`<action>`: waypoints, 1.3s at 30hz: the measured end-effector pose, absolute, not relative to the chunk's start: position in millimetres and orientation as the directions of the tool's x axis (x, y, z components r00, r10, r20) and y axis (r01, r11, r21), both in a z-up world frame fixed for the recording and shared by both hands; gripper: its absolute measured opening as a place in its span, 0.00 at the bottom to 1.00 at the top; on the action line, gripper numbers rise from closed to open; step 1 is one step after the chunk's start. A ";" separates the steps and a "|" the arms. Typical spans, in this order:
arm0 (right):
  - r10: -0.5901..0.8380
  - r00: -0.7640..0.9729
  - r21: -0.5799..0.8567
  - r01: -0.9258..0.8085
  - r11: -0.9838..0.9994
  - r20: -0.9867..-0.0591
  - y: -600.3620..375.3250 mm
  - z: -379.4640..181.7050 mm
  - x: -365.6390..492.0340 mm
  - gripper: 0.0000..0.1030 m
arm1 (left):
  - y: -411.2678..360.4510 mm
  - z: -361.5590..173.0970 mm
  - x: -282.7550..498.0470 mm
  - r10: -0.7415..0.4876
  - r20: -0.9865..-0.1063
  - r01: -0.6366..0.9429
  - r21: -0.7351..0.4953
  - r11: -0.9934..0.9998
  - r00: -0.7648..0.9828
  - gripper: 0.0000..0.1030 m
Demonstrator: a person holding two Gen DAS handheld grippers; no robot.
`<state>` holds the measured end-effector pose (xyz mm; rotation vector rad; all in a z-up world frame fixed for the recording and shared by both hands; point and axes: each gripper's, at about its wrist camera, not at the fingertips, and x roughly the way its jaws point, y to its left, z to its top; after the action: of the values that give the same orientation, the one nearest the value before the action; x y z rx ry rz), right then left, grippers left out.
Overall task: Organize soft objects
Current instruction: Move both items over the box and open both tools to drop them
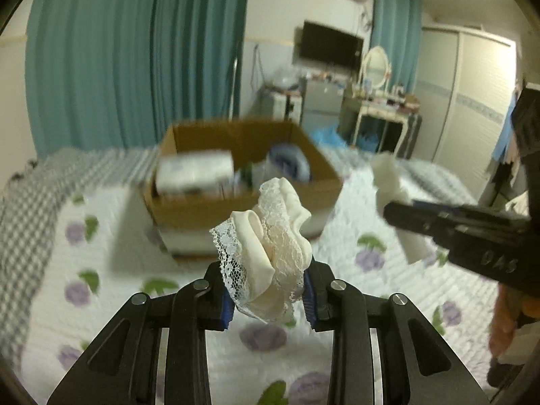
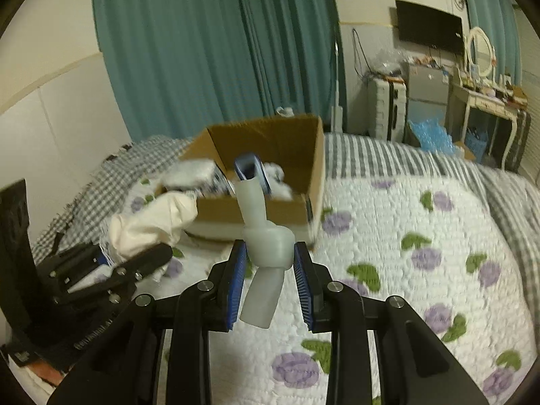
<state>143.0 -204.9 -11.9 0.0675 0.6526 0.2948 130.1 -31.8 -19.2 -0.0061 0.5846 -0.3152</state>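
Observation:
My left gripper (image 1: 268, 290) is shut on a cream lace cloth (image 1: 270, 246), held above the bed; the cloth also shows in the right wrist view (image 2: 148, 222). My right gripper (image 2: 268, 270) is shut on a knotted white sock (image 2: 266, 243), which also shows in the left wrist view (image 1: 391, 185). An open cardboard box (image 1: 236, 202) stands on the bed ahead of both grippers, also in the right wrist view (image 2: 270, 209). It holds a white package (image 1: 195, 172) and a blue and white item (image 1: 290, 162).
The bed has a white quilt with purple flowers (image 2: 388, 253) and a grey checked blanket (image 1: 23, 216) at the left. Teal curtains (image 2: 202, 50), a dressing table with a mirror (image 1: 374, 101) and a wardrobe (image 1: 472, 101) stand behind.

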 end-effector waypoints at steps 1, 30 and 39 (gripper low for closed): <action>0.285 0.762 0.134 -0.256 0.957 -0.582 -202.3 -2.9 144.9 0.27 | -30.2 -7.7 132.4 -0.300 -0.527 0.301 -0.087 0.950 0.795 0.30; 0.256 0.782 0.112 -0.235 0.966 -0.569 -181.0 11.5 317.8 0.76 | -6.1 -11.7 302.3 -0.087 -0.567 0.126 0.029 0.992 0.819 0.68; 0.186 0.868 0.028 -0.195 0.980 -0.461 -197.8 101.3 233.9 0.91 | -3.0 80.0 208.4 -0.068 -0.334 0.092 0.058 0.994 0.940 0.81</action>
<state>233.9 -197.8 101.3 -0.0201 0.4806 0.1994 208.4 -3.0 80.0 0.0737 0.3385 -0.0817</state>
